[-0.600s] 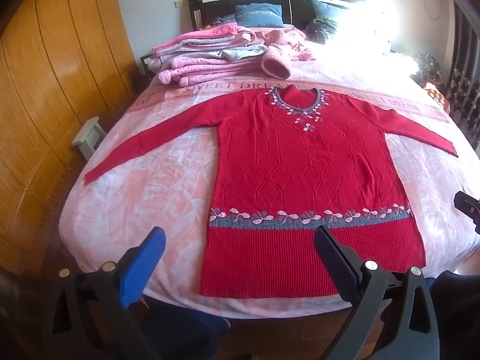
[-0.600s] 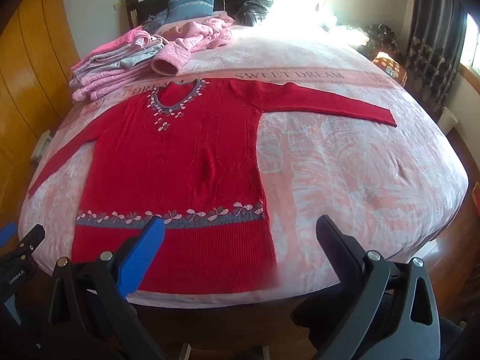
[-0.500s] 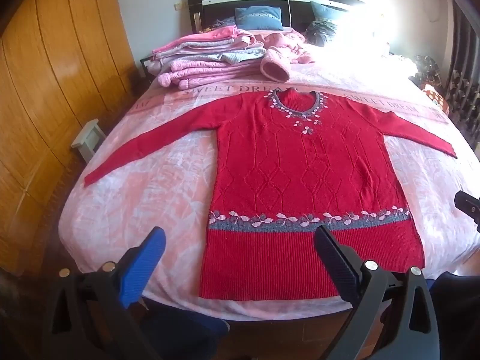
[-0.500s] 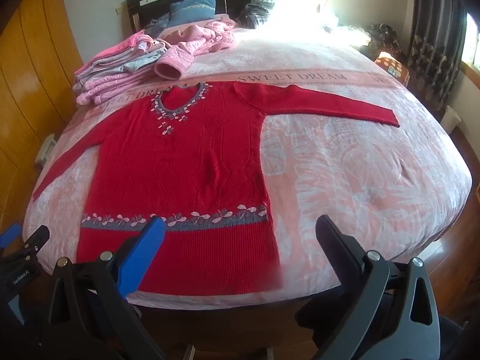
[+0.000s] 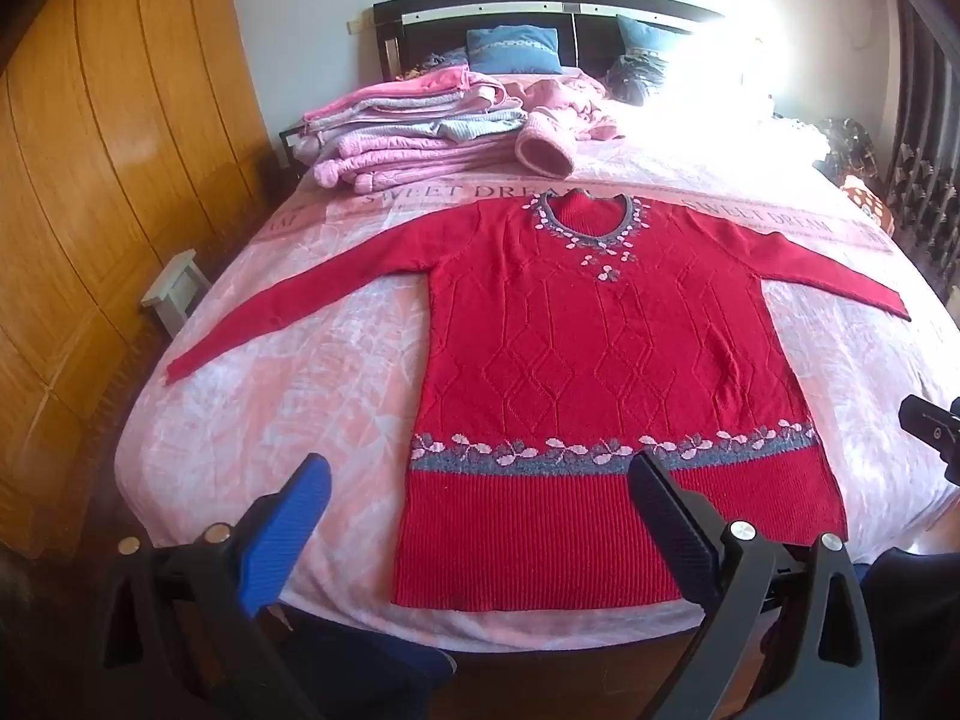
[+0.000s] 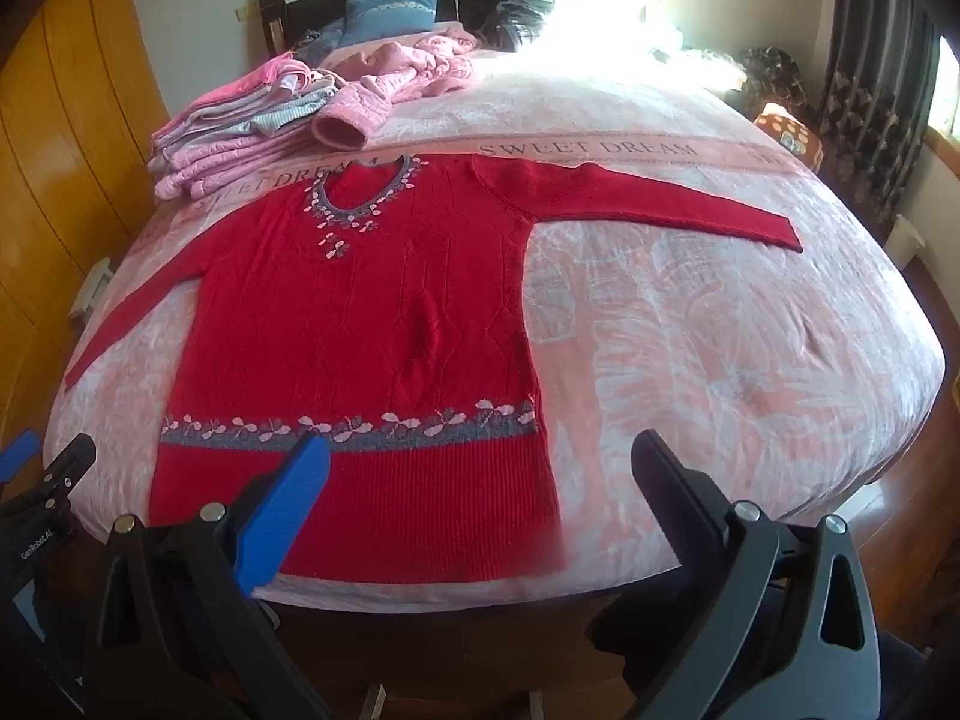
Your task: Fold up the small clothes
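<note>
I am holding both tools over the foot of the bed (image 5: 252,360), the left gripper (image 5: 480,516) and the right gripper (image 6: 480,498) each with its two fingers spread wide apart and nothing between them. The red sweater (image 5: 600,372) is lying flat and face up on the pink blanket, neckline toward the headboard, both sleeves stretched out to the sides, hem nearest me. I am judging the first fold to be a sleeve, so I am planning to reach for the cuff on each side and pinch only the top layer of knit, not the blanket under it. The right sleeve (image 6: 648,204) is lying well apart from my tool; its cuff looks flat, though the fisheye edge is making that hard to confirm. The pile of folded pink clothes (image 5: 408,138) is sitting beyond the collar, so I am keeping my fold short of it.
</note>
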